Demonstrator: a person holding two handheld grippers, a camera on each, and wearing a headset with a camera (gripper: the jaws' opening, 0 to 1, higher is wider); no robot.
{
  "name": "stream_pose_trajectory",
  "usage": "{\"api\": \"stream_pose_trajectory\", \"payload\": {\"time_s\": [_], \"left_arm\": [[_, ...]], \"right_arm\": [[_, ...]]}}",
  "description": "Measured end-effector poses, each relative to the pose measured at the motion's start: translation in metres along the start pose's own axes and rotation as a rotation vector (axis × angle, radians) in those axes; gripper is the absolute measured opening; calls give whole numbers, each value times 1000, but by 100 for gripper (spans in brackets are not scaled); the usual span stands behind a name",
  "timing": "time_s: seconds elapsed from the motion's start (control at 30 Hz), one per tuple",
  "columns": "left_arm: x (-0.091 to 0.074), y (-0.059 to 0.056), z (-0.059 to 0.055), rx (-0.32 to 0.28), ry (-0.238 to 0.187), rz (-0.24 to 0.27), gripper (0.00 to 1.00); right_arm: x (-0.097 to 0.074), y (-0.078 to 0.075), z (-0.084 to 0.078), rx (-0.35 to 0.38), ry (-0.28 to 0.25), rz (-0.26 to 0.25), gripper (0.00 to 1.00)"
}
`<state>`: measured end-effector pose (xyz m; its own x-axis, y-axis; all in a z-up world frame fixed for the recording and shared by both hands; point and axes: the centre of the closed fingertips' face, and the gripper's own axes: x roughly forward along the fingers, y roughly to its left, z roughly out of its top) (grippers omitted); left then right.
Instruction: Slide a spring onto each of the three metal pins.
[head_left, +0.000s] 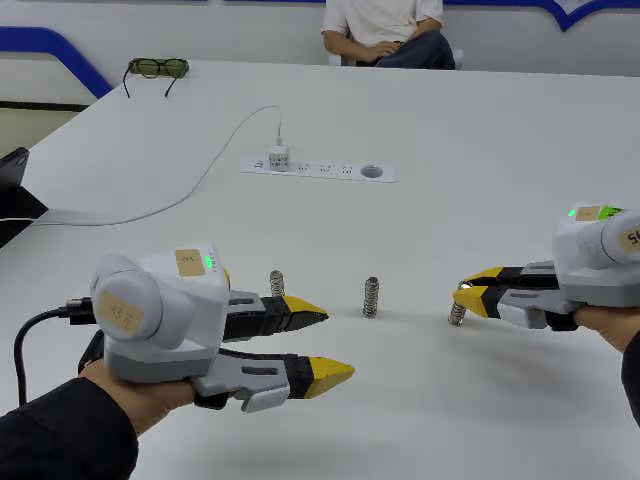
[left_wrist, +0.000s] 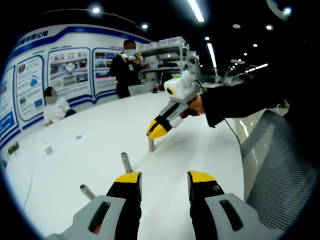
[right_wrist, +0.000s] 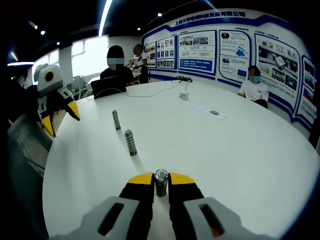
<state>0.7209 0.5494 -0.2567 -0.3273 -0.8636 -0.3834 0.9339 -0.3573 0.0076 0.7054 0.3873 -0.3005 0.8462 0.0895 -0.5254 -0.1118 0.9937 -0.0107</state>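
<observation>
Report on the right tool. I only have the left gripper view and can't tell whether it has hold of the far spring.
Observer: The right gripper view shows the right tool shut on the far spring, one yellow tip on each side of its top coils.
Operator: Check behind my left tool.
Observer: In the head view, a black cable trails from the back of the left tool, whose jaws stand apart.

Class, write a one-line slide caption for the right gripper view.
Right gripper grips the nearest spring; a second spring and a third spring stand in line beyond on the table.
</observation>
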Motion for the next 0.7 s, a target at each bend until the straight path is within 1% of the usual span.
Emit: {"api": "stream_pose_trajectory", "payload": {"time_s": [0.23, 0.5, 0.7], "left_arm": [[0, 0, 0, -2, -2, 2, 37], [0, 0, 1, -4, -5, 2, 38], [-1, 1, 2, -4, -10, 5, 38]], "right_arm": [[2, 1, -6, -2, 18, 1, 12], [3, 2, -7, -3, 26, 2, 12], [1, 1, -10, -8, 36, -2, 15]]}}
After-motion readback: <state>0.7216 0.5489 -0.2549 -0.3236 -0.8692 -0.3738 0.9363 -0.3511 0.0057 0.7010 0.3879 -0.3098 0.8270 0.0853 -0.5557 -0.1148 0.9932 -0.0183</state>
